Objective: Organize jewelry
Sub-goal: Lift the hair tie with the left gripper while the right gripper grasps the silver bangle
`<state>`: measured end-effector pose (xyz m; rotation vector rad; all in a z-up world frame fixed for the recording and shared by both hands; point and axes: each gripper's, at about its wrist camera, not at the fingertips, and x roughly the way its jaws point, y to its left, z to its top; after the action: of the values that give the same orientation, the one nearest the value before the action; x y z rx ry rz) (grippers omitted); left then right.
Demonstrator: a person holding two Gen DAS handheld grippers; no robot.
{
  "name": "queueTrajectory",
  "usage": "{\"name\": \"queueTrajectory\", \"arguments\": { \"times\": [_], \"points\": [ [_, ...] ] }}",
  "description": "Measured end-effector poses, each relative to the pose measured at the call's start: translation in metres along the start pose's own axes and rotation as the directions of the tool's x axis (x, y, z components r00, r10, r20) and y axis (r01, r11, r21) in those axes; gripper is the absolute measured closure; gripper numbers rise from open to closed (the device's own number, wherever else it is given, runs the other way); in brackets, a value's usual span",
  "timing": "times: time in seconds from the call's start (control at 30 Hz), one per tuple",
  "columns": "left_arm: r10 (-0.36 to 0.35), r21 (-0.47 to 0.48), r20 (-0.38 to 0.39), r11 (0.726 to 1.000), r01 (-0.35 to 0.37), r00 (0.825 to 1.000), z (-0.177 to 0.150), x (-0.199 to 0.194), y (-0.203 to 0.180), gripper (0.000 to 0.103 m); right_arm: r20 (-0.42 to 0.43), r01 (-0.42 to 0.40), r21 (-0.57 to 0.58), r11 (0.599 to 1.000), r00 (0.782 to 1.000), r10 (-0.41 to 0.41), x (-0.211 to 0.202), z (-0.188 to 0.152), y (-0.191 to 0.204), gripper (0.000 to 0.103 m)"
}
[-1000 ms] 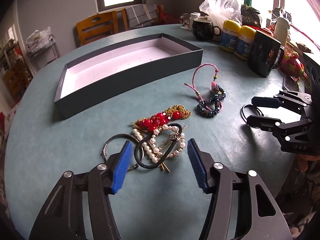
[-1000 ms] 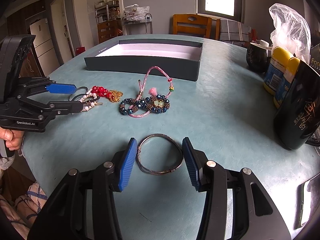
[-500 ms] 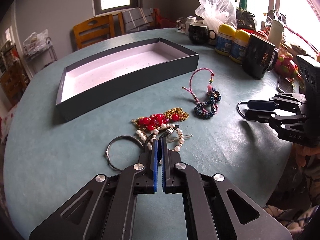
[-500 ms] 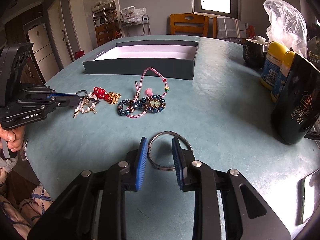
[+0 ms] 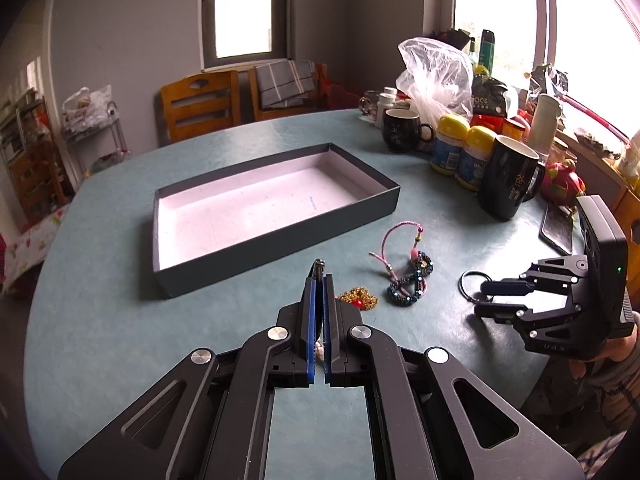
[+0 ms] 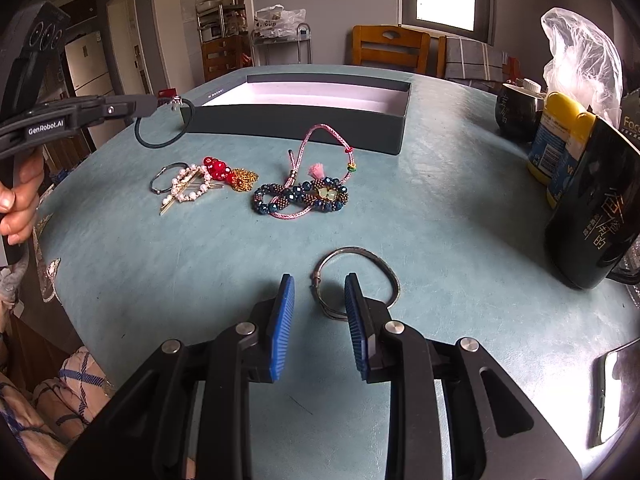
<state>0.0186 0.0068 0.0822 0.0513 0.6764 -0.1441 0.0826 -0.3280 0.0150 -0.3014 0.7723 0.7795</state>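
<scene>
My left gripper is shut on a black hair tie and holds it in the air near the near-left corner of the dark open box; the box also shows in the right wrist view. My right gripper is part open, its pads on either side of a metal bangle that lies on the table. A pearl hair clip, red beads with a gold chain and a blue beaded bracelet with pink cord lie on the table.
A black mug stands at the right, with yellow-lidded bottles, a second mug and a plastic bag behind. A phone lies near the right edge. Chairs stand beyond the table.
My left gripper closed on the black hair tie and lifted it toward the box. My right gripper narrowed around the bangle, then stayed part open.
</scene>
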Motion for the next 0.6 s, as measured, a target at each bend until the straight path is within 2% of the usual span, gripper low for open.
{"name": "queueTrajectory", "arguments": {
  "times": [0.03, 0.1, 0.2, 0.43, 0.6],
  "points": [
    [0.004, 0.000, 0.003, 1.000, -0.004, 1.000, 0.001, -0.001, 0.001, 0.100, -0.001, -0.001, -0.005, 1.000, 1.000, 0.001, 0.001, 0.000, 0.001, 0.078],
    [0.007, 0.000, -0.001, 1.000, -0.007, 1.000, 0.000, 0.000, 0.002, 0.100, 0.001, -0.004, -0.016, 1.000, 1.000, 0.004, 0.001, 0.000, 0.003, 0.091],
    [0.007, 0.001, -0.007, 1.000, -0.007, 1.000, -0.002, 0.001, 0.002, 0.100, 0.004, -0.020, -0.033, 0.999, 1.000, 0.020, 0.002, 0.000, 0.007, 0.101],
    [0.002, 0.002, -0.010, 1.000, -0.002, 1.000, -0.004, 0.003, 0.002, 0.100, 0.016, -0.018, -0.025, 1.000, 1.000, 0.019, 0.001, 0.001, 0.007, 0.101],
    [0.009, 0.007, -0.006, 1.000, -0.009, 1.000, -0.003, 0.003, 0.003, 0.100, 0.060, -0.029, -0.018, 0.999, 0.998, 0.030, -0.008, 0.012, 0.006, 0.101]
  ]
}}
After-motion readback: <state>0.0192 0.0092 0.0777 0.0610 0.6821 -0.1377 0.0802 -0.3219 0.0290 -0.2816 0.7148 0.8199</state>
